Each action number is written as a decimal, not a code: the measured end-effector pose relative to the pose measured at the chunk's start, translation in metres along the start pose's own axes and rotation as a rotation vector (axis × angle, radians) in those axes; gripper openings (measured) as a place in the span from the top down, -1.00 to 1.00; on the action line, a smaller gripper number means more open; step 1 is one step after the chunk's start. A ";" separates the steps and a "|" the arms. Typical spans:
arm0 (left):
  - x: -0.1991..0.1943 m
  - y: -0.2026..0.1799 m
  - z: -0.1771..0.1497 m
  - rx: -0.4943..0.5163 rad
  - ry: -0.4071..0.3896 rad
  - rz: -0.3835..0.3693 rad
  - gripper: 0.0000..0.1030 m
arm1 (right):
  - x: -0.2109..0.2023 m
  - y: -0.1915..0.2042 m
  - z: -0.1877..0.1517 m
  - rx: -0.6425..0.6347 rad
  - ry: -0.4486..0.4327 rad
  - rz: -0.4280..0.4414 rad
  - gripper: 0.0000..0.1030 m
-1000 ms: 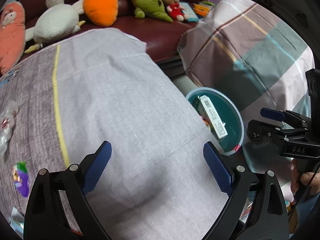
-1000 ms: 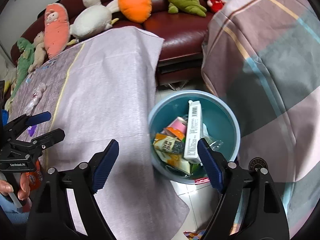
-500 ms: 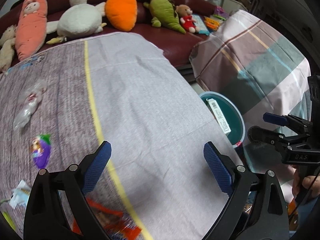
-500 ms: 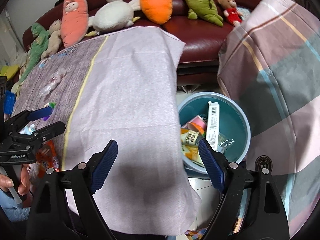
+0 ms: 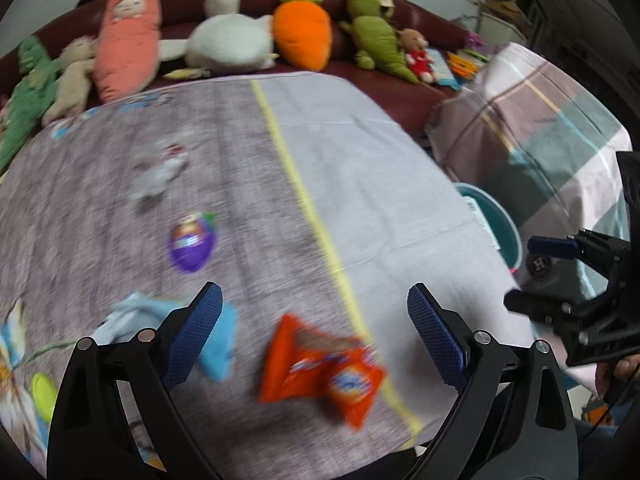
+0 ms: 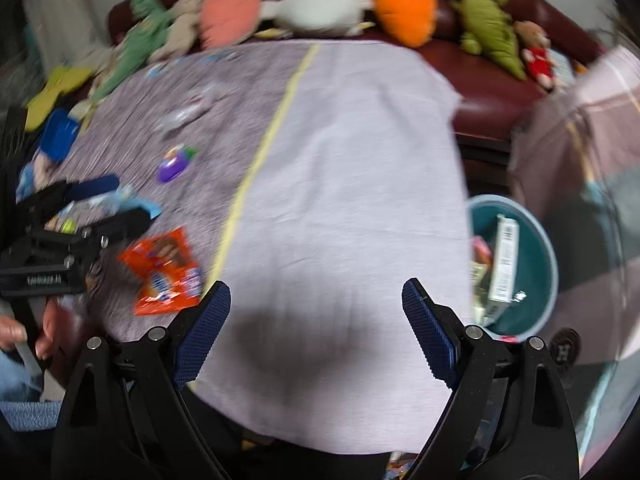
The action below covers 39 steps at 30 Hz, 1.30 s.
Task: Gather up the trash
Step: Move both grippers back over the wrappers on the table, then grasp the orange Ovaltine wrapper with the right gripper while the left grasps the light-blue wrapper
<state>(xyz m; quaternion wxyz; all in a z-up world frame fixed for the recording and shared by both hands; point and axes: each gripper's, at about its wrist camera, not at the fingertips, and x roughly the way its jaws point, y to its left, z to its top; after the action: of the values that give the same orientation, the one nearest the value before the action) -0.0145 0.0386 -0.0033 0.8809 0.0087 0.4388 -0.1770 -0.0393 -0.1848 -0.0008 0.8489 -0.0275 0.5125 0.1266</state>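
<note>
The table wears a grey and lilac cloth [image 5: 360,184] with trash scattered on its left half. An orange snack packet [image 5: 320,368] lies just below my left gripper [image 5: 314,304], which hangs open above it with nothing between its pads. A light blue wrapper [image 5: 218,354] lies by its left finger, and a purple wrapper [image 5: 192,240] and a clear wrapper [image 5: 160,172] lie farther off. My right gripper [image 6: 316,292] stands open over bare lilac cloth, the orange packet [image 6: 164,272] to its left. The teal bin [image 6: 554,264] holds a white box [image 6: 504,264].
A dark red sofa [image 5: 400,92] with several plush toys runs along the table's far side. A plaid cover [image 5: 552,140] drapes something at the right, behind the bin [image 5: 504,232]. A hand [image 6: 12,332] holds the left gripper's handle at the near left.
Both grippers have swung left across the table, away from the bin. The orange packet and other wrappers have come into view, and the bin has slid to the right edge.
</note>
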 end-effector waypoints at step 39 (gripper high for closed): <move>0.051 0.122 -0.023 -0.213 0.101 0.043 -0.83 | 0.102 0.085 0.026 -0.121 0.173 0.182 0.00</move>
<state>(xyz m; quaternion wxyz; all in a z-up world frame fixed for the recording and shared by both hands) 0.0347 0.1411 -0.0743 0.8572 -0.0668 0.4987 -0.1097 0.0073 -0.0786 -0.0714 0.7834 -0.0430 0.5754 0.2310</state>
